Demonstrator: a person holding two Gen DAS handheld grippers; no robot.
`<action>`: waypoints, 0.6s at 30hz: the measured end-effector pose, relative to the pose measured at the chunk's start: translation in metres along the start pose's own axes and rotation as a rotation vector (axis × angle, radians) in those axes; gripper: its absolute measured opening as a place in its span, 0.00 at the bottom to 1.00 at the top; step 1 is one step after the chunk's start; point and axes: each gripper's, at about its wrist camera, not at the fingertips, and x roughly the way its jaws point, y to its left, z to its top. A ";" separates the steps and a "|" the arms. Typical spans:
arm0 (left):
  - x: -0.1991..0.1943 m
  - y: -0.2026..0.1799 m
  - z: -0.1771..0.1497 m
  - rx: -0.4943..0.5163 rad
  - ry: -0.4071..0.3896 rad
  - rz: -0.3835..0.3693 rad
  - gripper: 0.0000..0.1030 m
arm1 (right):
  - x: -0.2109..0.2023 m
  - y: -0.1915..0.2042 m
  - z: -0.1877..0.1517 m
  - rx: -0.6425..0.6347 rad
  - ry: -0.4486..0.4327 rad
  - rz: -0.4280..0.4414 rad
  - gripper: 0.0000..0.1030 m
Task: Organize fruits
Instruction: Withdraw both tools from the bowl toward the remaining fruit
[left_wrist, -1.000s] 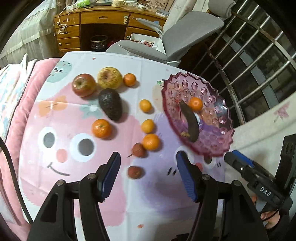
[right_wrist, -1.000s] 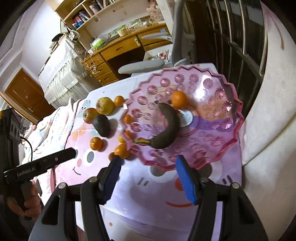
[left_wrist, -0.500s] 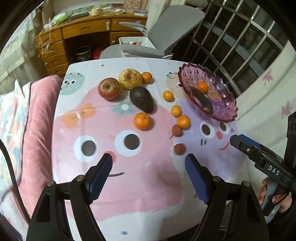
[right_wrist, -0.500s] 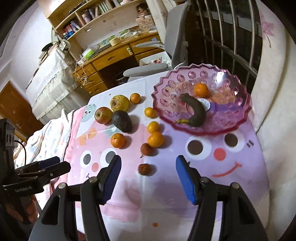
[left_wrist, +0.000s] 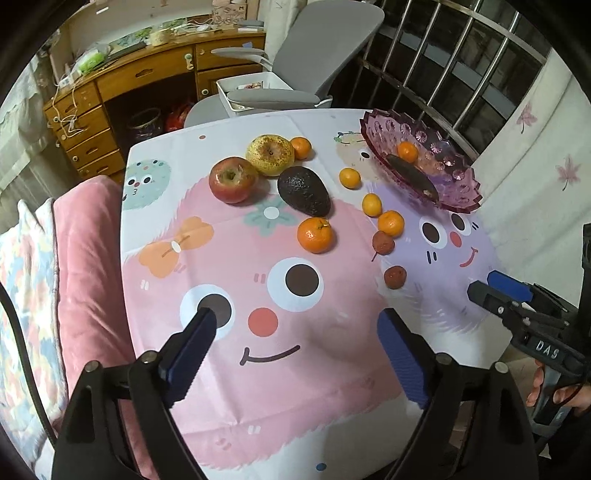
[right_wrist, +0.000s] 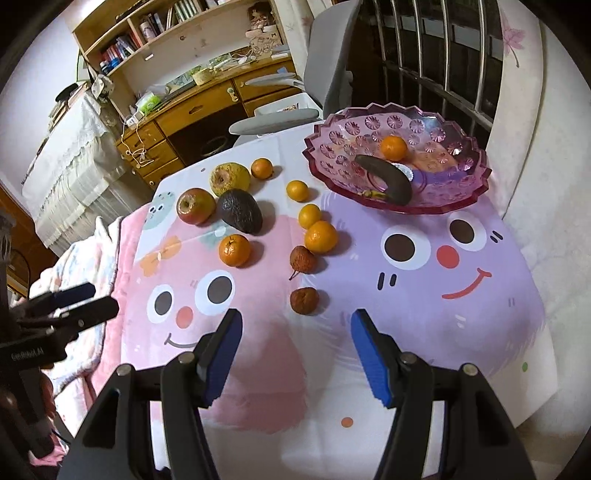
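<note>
A pink glass bowl (right_wrist: 461, 192) at the table's far right holds a dark banana (right_wrist: 388, 177) and a small orange (right_wrist: 393, 147); the bowl also shows in the left wrist view (left_wrist: 458, 192). On the cloth lie a red apple (left_wrist: 232, 180), a yellow pear (left_wrist: 270, 155), a dark avocado (left_wrist: 303, 191), several small oranges such as one mid-table (left_wrist: 315, 235), and two brown lychees (right_wrist: 304, 300). My left gripper (left_wrist: 295, 347) is open and empty above the near cloth. My right gripper (right_wrist: 295, 343) is open and empty, just short of the nearer lychee.
The table carries a pink and purple cartoon cloth (left_wrist: 258, 295). A grey office chair (left_wrist: 295, 74) and a wooden desk (left_wrist: 147, 81) stand behind it. A barred window (left_wrist: 461, 74) is at the right. A pink cushion (left_wrist: 88, 258) lies at the left.
Both grippers have pulled back and up from the table, so the fruits and bowl look farther away. Both stay open and empty. No fruit has moved.
</note>
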 end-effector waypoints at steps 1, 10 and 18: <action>0.002 0.001 0.001 -0.002 0.004 -0.012 0.88 | 0.001 0.001 -0.002 -0.008 0.000 -0.007 0.60; 0.030 0.006 0.021 -0.011 0.058 -0.018 0.88 | 0.014 0.021 -0.008 -0.170 -0.010 -0.040 0.60; 0.069 0.000 0.051 0.013 0.090 -0.021 0.88 | 0.050 0.027 -0.002 -0.236 0.065 -0.034 0.60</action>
